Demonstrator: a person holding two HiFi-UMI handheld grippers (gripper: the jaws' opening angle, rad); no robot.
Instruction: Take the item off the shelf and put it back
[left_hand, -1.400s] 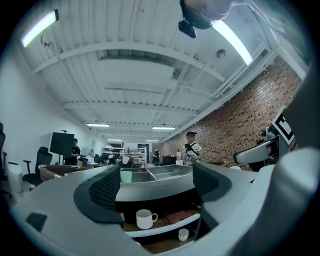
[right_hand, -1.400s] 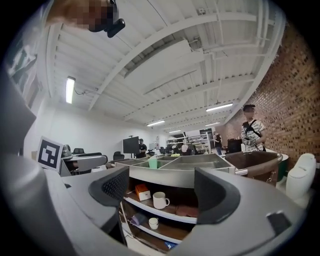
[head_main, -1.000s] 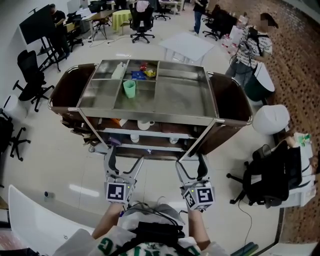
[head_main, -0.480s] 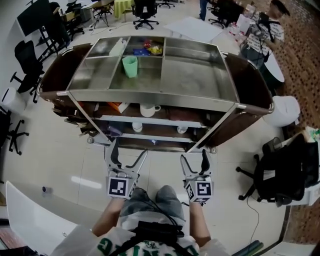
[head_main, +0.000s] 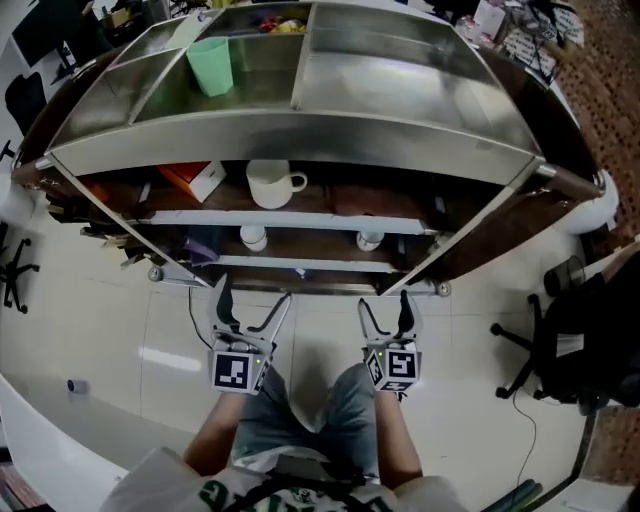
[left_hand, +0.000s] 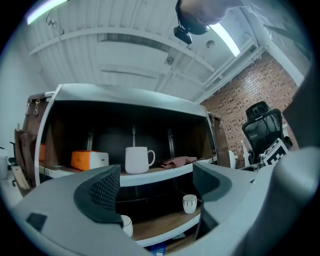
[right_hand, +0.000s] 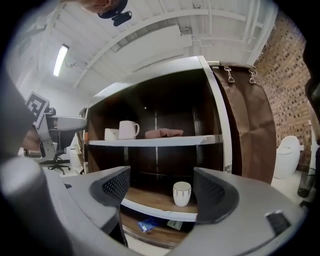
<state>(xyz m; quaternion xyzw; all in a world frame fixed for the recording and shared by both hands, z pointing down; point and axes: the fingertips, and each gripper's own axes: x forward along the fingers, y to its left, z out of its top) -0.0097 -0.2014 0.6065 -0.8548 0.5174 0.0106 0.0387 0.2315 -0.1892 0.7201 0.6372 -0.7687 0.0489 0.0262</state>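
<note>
Ahead of left gripper (left_hand: 156, 186), above the gap between its fingers (left_hand: 102, 192): mug (left_hand: 138, 160) on upper shelf (left_hand: 165, 174), box (left_hand: 89, 160) left of it, cloth (left_hand: 177, 161) right. Between fingers of right gripper (right_hand: 161, 189), well ahead: small cup (right_hand: 182, 193) on lower shelf (right_hand: 150, 201).

Pale tiled floor (head_main: 100, 340), with a black office chair (head_main: 585, 320) at right. A brick wall (left_hand: 235, 95) on the far right, under a white ceiling (left_hand: 125, 55) with a strip light (right_hand: 60, 59).

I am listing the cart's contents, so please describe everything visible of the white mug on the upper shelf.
The white mug is plain and glossy, probably ceramic, with one loop handle pointing toward the folded reddish cloth. It stands upright near the front edge of the upper shelf, between the orange box and the cloth, touching neither.
</note>
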